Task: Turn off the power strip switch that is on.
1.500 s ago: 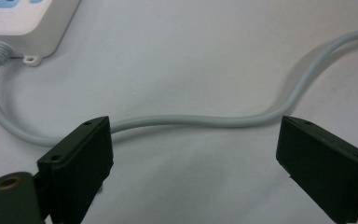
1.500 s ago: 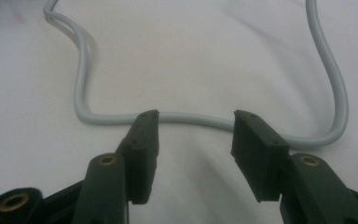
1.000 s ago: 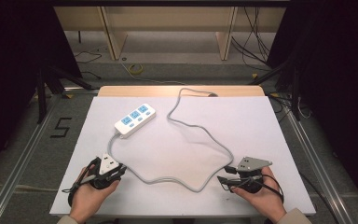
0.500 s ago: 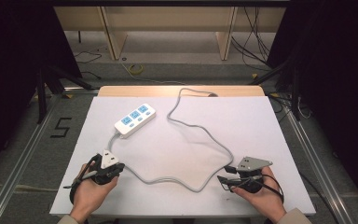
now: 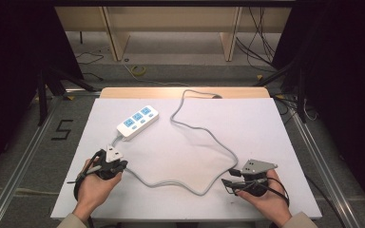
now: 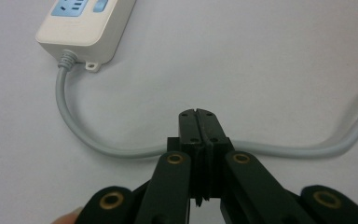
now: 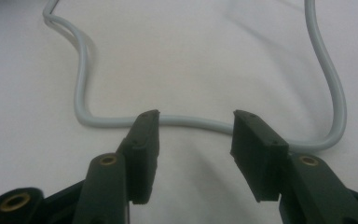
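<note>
Change: left gripper (image 5: 115, 164) is sliding a little toward the table's left edge; right gripper (image 5: 233, 178) is staying put.
Cable (image 5: 171, 183): lying across the near mat (image 5: 266, 128), running from the strip (image 5: 138, 121).
Axis: crossing just ahead of both grippers.
Left jaws: pressed together, holding nothing.
Right jaws: wide, cable (image 7: 186, 122) lying beyond the tips.
Nearer: looks about even.
</note>
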Action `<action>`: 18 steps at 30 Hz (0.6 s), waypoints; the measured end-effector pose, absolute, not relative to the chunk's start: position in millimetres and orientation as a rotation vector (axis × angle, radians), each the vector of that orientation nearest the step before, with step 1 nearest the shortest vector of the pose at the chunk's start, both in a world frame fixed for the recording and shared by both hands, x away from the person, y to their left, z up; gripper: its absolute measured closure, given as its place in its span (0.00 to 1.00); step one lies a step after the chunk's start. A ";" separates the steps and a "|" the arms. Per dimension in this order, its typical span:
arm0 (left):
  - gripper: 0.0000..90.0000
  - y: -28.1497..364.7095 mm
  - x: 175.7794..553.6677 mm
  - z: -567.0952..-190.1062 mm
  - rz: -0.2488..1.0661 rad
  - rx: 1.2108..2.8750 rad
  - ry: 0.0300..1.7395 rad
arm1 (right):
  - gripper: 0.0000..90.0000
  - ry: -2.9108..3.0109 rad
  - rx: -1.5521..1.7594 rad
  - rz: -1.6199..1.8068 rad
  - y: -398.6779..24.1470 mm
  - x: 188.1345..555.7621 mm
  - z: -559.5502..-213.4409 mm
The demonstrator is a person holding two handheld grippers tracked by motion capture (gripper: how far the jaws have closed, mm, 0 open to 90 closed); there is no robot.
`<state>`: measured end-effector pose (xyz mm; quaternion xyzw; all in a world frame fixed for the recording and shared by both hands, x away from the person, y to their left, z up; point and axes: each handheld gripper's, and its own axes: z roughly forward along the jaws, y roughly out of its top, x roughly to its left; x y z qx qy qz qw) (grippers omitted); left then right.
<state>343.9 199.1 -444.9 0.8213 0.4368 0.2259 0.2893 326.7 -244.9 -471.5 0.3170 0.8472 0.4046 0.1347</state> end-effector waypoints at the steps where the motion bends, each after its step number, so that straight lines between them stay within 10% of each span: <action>1: 1.00 198.5 345.6 -444.6 0.601 2.186 1.170 | 0.58 2.455 0.918 1.171 -244.9 326.7 -471.6; 18: 1.00 197.6 367.8 -441.8 0.616 2.215 1.194 | 0.58 2.457 0.918 1.167 -244.8 326.5 -471.7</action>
